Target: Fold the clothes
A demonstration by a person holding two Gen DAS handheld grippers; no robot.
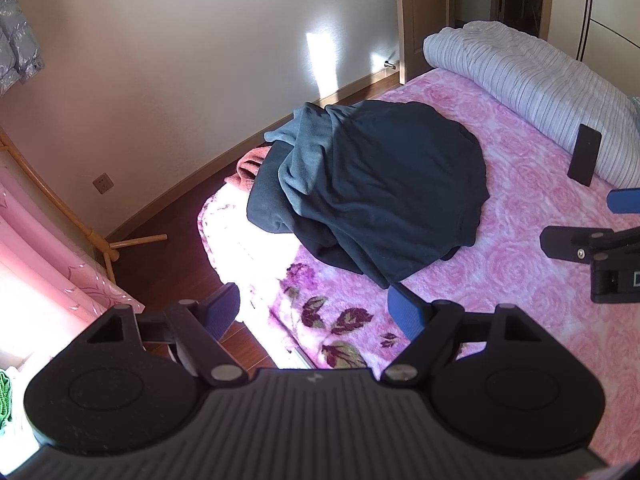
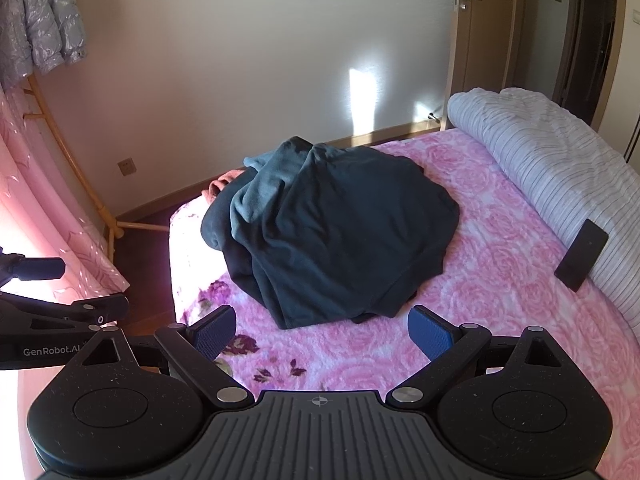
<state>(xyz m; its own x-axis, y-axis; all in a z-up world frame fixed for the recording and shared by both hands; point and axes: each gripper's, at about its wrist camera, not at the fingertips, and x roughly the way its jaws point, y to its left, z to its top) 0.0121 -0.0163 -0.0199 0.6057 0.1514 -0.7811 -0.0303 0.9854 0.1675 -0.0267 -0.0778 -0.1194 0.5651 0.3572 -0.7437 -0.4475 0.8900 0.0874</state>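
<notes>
The left gripper [image 1: 316, 312] hangs with its blue pads spread wide and nothing between them, poised over the near left corner of the bed [image 1: 520, 280], where the pink rose blanket gives way to a patch of dark purple flowers. The right gripper [image 2: 322, 332] is likewise spread wide and empty, pointing down at the pink blanket just short of the clothes; in the left wrist view it shows at the right edge, and in the right wrist view the left one juts in from the left edge, so the two sit side by side and apart.

Just beyond both sets of pads lies the pile of clothes [image 2: 332, 232], a crumpled heap of dark teal fabric whose near hem almost reaches the right gripper's pads. A lighter grey-teal fold runs along its left side, and a rust-coloured garment [image 2: 222, 186] pokes out from under its far left edge. The heap rests on the left half of the bed, touching neither gripper.

To the right, a rolled striped quilt [image 2: 552, 184] lies along the bed's right side, with a black phone [image 2: 582, 254] leaning against it. Beyond the bed's far left edge are dark wooden floor, a pale wall with a socket [image 2: 127, 167], a pink curtain [image 2: 52, 216] at left and a door [image 2: 480, 40] at the far right.
</notes>
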